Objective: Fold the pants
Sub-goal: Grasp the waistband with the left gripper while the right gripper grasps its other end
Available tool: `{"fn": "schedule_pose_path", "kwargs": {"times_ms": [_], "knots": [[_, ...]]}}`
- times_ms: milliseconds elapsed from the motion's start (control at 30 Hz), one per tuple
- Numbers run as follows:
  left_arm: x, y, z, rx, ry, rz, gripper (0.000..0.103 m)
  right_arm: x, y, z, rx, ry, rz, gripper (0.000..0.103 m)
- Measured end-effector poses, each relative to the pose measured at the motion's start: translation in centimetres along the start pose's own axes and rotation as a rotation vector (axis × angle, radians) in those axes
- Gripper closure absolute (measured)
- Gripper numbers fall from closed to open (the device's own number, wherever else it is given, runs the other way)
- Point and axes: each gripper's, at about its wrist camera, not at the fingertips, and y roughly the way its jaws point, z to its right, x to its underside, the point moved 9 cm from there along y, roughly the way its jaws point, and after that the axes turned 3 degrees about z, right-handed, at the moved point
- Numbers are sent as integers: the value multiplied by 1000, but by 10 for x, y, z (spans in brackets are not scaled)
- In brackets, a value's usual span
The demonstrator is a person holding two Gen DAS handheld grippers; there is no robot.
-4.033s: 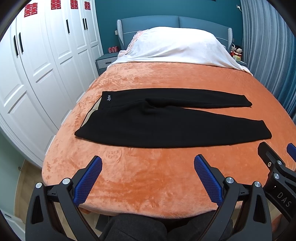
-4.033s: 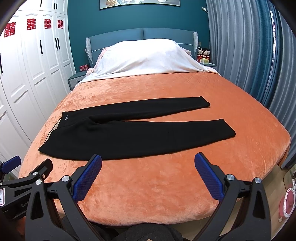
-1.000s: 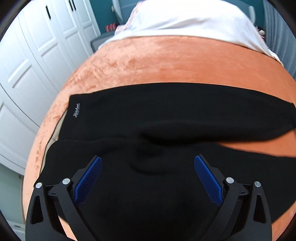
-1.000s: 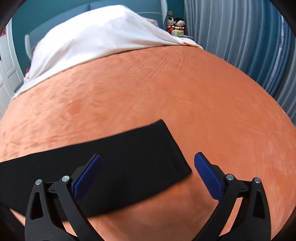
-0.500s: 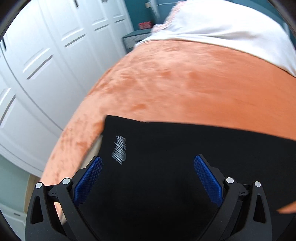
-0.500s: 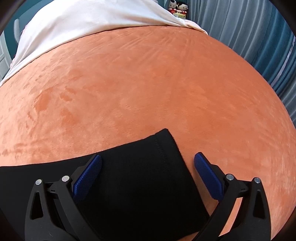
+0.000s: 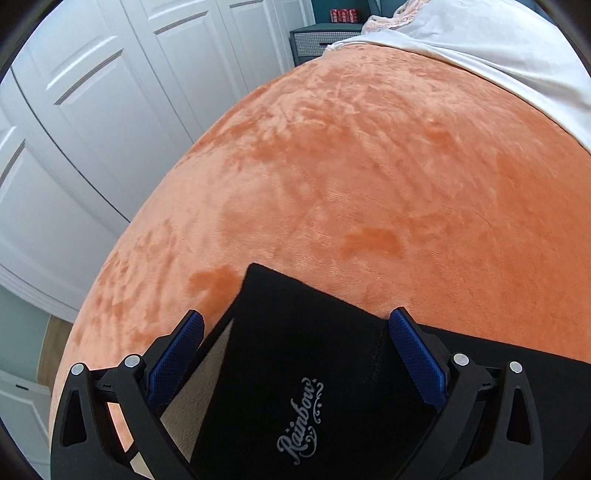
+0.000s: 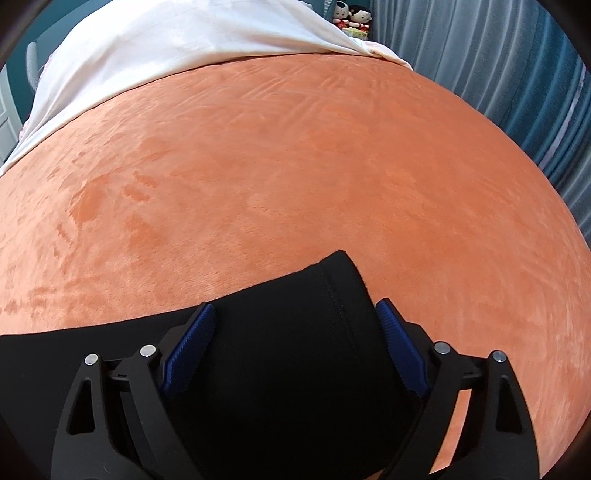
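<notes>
Now the black pants [image 7: 306,354] are lying flat on the orange blanket [image 7: 369,177], with "Rainbow" in silver script reading along the waistband. In the left wrist view the waistband corner is sitting between the blue pads [image 7: 177,358] of the left gripper [image 7: 295,356], whose jaws are standing wide apart and not pressing the cloth. A second ago that camera was looking across the seat of the pants; it has since slid along to the waistband end, and the white wardrobe doors [image 7: 110,110] now fill the side beyond the blanket's edge. In the right wrist view the hem of one leg [image 8: 332,291] is lying between the jaws of the right gripper [image 8: 295,332], which have just been closing in but are still spread on either side of the cloth. A white sheet [image 8: 166,40] is covering the far end of the blanket, with two small dolls [image 8: 351,16] and a blue curtain [image 8: 517,74] beyond it.
</notes>
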Motion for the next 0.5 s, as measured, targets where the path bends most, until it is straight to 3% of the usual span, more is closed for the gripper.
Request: {"fn": "schedule_pose_path", "kwargs": {"times_ms": [133, 300, 367, 400, 433, 467, 500], "knots": [[-1, 4, 5, 9, 24, -1, 5, 2, 0, 0, 1, 21, 8, 18], [-2, 11, 1, 71, -41, -50, 8, 2, -2, 0, 9, 48, 8, 19], [-4, 8, 2, 101, -47, -51, 28, 3, -4, -1, 6, 46, -1, 23], [-4, 6, 5, 107, -37, -46, 35, 4, -5, -3, 5, 37, -4, 35], [-6, 1, 4, 83, -14, -31, 64, 4, -7, -6, -6, 21, -6, 43], [-6, -2, 3, 70, 0, -35, 75, 4, -10, -10, -22, 9, -11, 59], [-5, -5, 4, 93, 1, -47, 77, 4, -13, -14, -30, -2, -15, 75]]}}
